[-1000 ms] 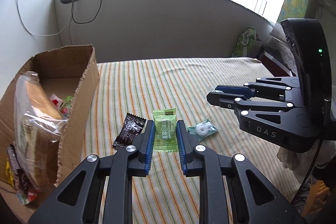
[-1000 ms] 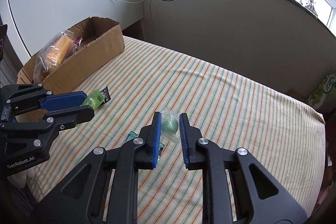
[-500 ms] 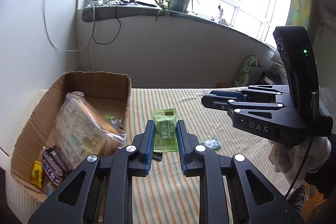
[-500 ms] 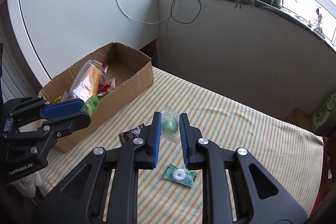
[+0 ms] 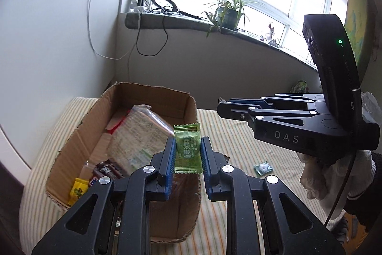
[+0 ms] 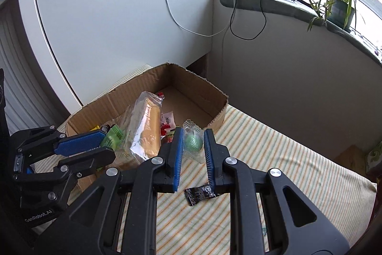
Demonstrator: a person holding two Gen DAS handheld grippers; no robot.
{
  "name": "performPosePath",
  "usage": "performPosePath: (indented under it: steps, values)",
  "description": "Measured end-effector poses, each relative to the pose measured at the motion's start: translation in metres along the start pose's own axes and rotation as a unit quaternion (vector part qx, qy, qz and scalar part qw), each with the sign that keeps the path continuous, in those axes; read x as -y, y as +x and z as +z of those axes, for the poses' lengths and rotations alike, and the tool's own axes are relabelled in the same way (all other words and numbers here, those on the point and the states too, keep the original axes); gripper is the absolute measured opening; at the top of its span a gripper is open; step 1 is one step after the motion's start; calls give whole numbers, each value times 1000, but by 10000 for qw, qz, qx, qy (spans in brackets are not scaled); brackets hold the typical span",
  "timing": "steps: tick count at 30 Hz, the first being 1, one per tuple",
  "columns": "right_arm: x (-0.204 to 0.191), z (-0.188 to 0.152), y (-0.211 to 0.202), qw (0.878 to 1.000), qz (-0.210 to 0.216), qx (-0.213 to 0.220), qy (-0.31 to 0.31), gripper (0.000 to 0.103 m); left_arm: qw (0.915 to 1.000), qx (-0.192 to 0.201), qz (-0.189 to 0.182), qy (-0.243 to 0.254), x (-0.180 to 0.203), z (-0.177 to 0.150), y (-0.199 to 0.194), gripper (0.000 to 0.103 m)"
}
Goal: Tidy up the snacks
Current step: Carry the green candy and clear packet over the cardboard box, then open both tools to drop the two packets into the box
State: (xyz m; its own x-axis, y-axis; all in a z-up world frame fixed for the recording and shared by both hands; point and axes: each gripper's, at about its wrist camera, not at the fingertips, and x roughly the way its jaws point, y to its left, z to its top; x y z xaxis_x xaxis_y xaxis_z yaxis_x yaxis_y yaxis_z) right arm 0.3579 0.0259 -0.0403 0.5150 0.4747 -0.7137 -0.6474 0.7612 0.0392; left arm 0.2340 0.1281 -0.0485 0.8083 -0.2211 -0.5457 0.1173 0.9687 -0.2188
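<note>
In the left wrist view the box (image 5: pixel 124 147) fills the lower left of the frame, with a bagged loaf (image 5: pixel 140 135) and small bars inside. At centre the left hand-held gripper (image 5: pixel 187 154) is clenched on a green sachet (image 5: pixel 186 149), which hangs over the box's near wall. The sachet looks light, flat and crinkly, likely slippery, so a pinch across its flat middle, as here, seems the safest hold. At right the right hand-held gripper (image 5: pixel 220 105) points left, and a teal candy (image 5: pixel 263 168) lies on the striped bed (image 5: pixel 238 135) at lower right. In the right wrist view that gripper (image 6: pixel 193 147) is clamped on a clear wrap holding a green ball (image 6: pixel 193 142), light and loose in its film, so the grip belongs on the ball itself. A black packet (image 6: pixel 199 194) lies on the bed below centre. A second ago both grippers sat low over the bed with the box off to the left edge; now both loads are up beside or over it.
</note>
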Motion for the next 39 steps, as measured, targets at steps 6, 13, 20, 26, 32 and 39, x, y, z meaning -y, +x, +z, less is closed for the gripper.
performPosePath:
  steps: [6,13,20,26,32,39]
  values:
    - [-7,11,23,9997,189,-111,79,18,9997,33,163,-177,-21,-4,-5,19]
    - [-9,20,42,9990,346,-235,143,18,9989,23,329,-324,-40,-5,-5,19]
    - [-13,22,58,9983,430,-352,179,18,9981,-29,450,-425,-52,-7,-2,19]
    - [-14,23,61,9981,448,-365,192,19,9978,-28,468,-475,-55,-7,-2,19]
    - [-14,25,57,9984,428,-305,193,24,9975,-29,508,-483,-54,-7,-2,20]
    - [-12,26,51,9989,373,-186,198,52,9972,-16,569,-479,-52,-7,-2,33]
